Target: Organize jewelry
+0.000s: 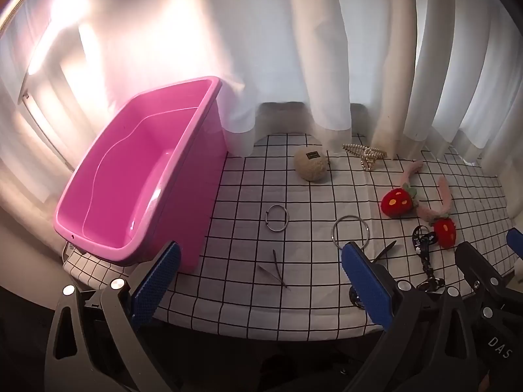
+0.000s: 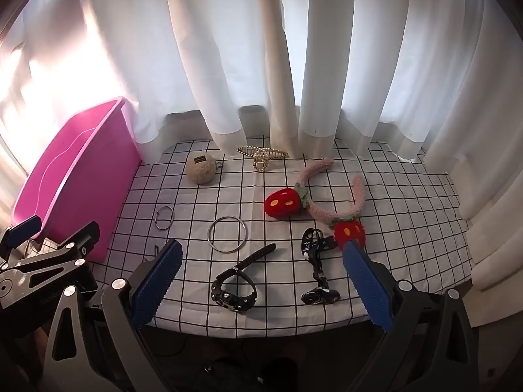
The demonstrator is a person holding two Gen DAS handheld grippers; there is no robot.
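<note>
A pink bin (image 1: 137, 176) stands at the table's left, also in the right wrist view (image 2: 75, 176). On the checked cloth lie a small metal ring (image 1: 277, 218), a large bangle (image 2: 227, 234), a thin hairpin (image 1: 279, 268), a black watch (image 2: 233, 289), a black keychain strap (image 2: 315, 261), a pink strawberry headband (image 2: 313, 202), a pearl claw clip (image 2: 263, 156) and a beige pompom (image 2: 201, 170). My left gripper (image 1: 261, 281) is open near the front edge over the hairpin. My right gripper (image 2: 261, 277) is open over the watch. Both are empty.
White curtains (image 2: 261, 65) hang along the back and right of the table. The cloth's front edge (image 2: 261, 330) drops off just before the grippers. The left gripper shows at the left edge of the right wrist view (image 2: 49, 254).
</note>
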